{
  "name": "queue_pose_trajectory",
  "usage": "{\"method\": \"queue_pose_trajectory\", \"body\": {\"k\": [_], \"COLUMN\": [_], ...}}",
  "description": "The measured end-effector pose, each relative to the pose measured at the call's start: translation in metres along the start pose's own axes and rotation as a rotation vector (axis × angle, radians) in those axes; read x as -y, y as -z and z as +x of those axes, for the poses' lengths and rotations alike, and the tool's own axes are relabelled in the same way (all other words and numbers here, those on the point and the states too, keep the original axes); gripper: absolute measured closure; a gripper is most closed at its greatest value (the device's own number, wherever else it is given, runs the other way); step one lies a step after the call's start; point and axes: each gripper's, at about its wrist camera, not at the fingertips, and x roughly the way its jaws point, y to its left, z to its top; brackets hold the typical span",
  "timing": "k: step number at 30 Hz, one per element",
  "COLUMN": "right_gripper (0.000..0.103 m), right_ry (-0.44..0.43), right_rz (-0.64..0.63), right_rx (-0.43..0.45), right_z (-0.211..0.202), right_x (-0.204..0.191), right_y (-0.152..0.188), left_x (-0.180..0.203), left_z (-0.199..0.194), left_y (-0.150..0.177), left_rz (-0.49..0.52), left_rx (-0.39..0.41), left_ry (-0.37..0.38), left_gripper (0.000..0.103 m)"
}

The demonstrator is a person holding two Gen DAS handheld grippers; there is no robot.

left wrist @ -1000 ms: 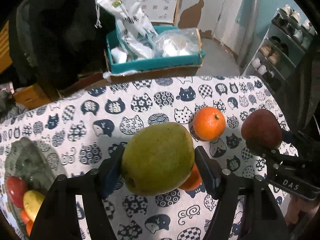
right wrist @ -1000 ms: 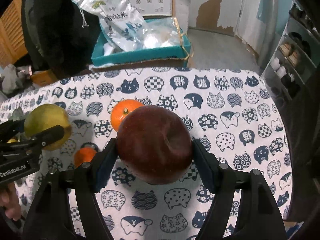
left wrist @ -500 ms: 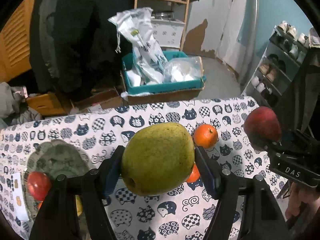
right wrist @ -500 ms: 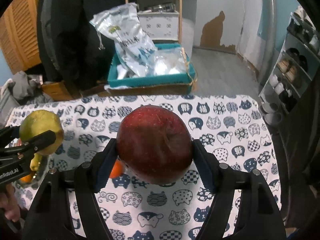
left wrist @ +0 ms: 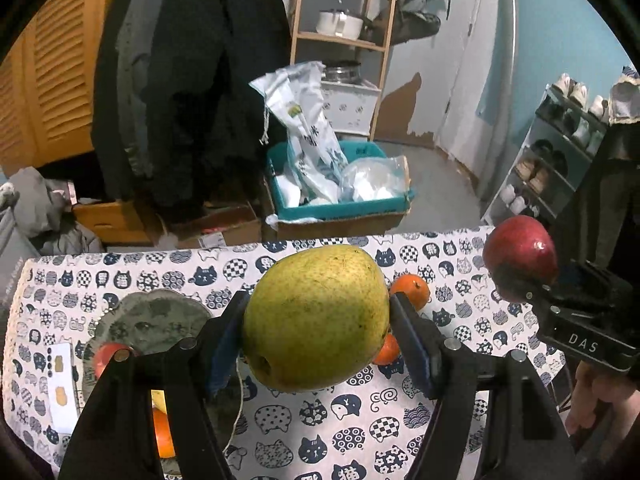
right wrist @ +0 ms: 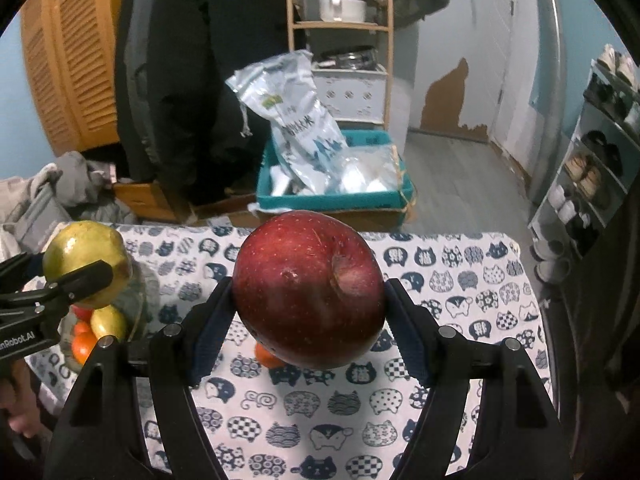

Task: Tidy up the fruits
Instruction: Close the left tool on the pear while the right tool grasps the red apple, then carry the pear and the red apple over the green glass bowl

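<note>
Tablecloth [right wrist: 460, 280] lay mostly bare rightward. Left gripper [left wrist: 316, 334] clamped the pear [left wrist: 316, 316] above the plate's [left wrist: 160, 316] edge; right gripper [right wrist: 308, 312] clamped the apple [right wrist: 308, 292] mid-table, oranges [left wrist: 410, 290] beneath.

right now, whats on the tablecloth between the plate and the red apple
In the left wrist view, two oranges lie on the cloth between the plate and the red apple; the held pear partly hides one.
</note>
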Motion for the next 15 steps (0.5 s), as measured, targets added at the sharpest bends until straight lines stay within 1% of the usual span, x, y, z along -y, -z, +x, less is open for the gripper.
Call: {"method": "queue_pose_trajectory", "body": {"k": [10,15], "right_gripper": [0.029,0.029], "right_ry": [-0.06,-0.082], "right_rz": [-0.032,-0.059], "right_rx": [0.035,0.041], "right_z": [-0.014,-0.014], "right_x": [-0.028,-0.047], "right_y": [-0.01,-0.015], "left_x": [-0.018,-0.031], "left_z": [-0.03,-0.04], "left_y": [-0.002,-0.002], "left_rz": [-0.024,-0.037], "left_rx": [0.038,0.059], "left_ry": [-0.006,-0.026], "left_gripper": [0.031,0.031]}}
